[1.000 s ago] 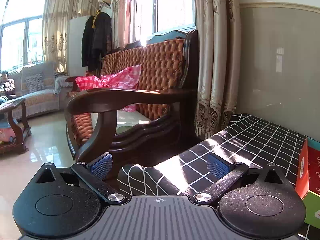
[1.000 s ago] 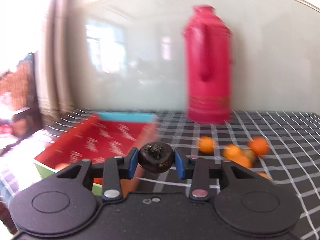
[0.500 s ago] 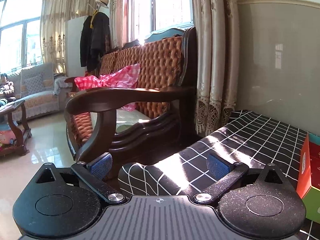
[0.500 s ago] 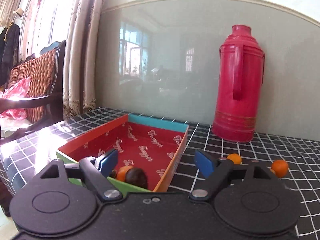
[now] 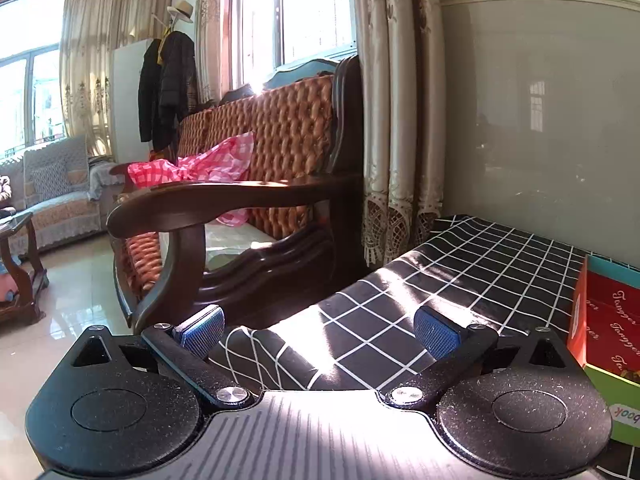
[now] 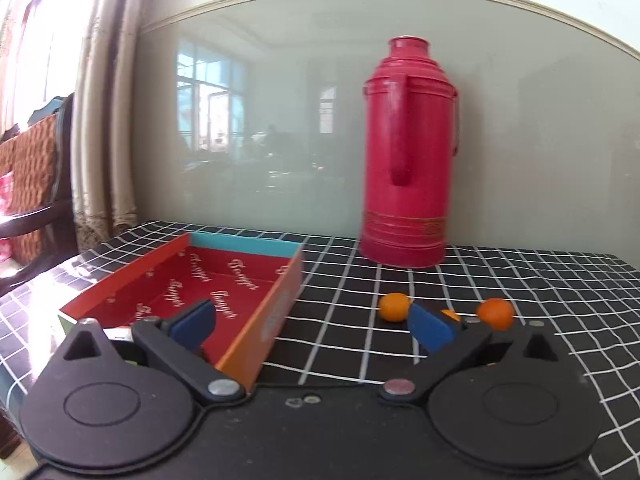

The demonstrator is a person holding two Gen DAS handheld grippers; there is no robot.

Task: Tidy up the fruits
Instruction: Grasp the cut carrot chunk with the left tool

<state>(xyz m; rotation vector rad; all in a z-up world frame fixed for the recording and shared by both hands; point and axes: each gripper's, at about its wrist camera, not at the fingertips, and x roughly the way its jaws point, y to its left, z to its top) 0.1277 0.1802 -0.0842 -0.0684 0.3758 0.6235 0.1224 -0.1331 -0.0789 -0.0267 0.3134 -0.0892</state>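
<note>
Gaping right tongs (image 6: 312, 324) | left tongs (image 5: 318, 330) apart | cardboard box (image 6: 280, 304) | round oranges (image 6: 394, 307)

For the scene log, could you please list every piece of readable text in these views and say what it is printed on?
"book": end of a word on the white patch of the box's green outer side, left wrist view.
Repeated cursive word, perhaps "Tangger", on the box's red lining: not surely readable.
Red thermos: only gold bands, no readable text.
</note>
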